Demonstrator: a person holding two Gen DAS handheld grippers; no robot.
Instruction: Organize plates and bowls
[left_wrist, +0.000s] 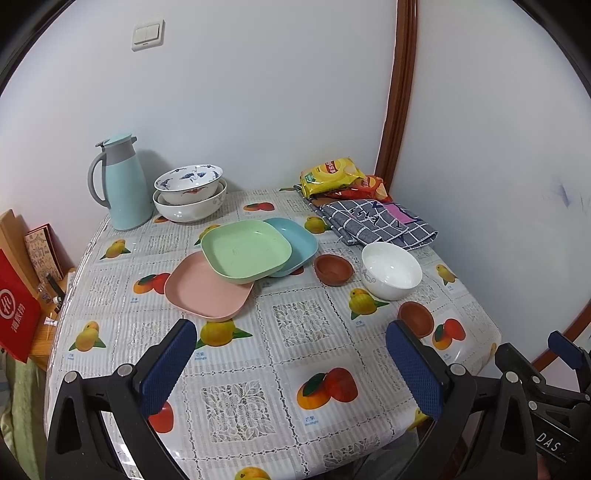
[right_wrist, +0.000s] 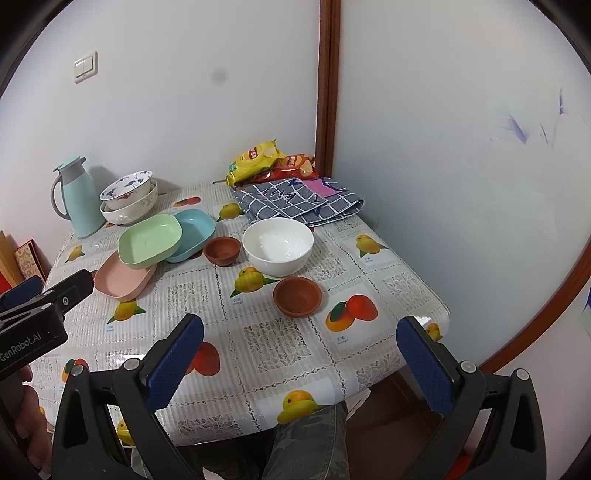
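Note:
A green square plate (left_wrist: 246, 251) (right_wrist: 149, 240) lies tilted across a pink plate (left_wrist: 207, 290) (right_wrist: 123, 280) and a blue plate (left_wrist: 297, 242) (right_wrist: 195, 232). A white bowl (left_wrist: 390, 269) (right_wrist: 277, 245) stands to their right, with two small brown bowls (left_wrist: 333, 269) (left_wrist: 415, 314) (right_wrist: 222, 250) (right_wrist: 297, 296) near it. Two patterned bowls (left_wrist: 189, 192) (right_wrist: 127, 201) are stacked at the back left. My left gripper (left_wrist: 291, 362) is open and empty over the table's front. My right gripper (right_wrist: 301, 358) is open and empty near the front right corner.
A pale blue thermos jug (left_wrist: 118, 181) (right_wrist: 75, 195) stands at the back left. Chip bags (left_wrist: 332, 175) (right_wrist: 273, 162) and a checked cloth (left_wrist: 376, 219) (right_wrist: 299, 201) lie at the back right. Walls close the back and right. Boxes (left_wrist: 18, 295) sit left of the table.

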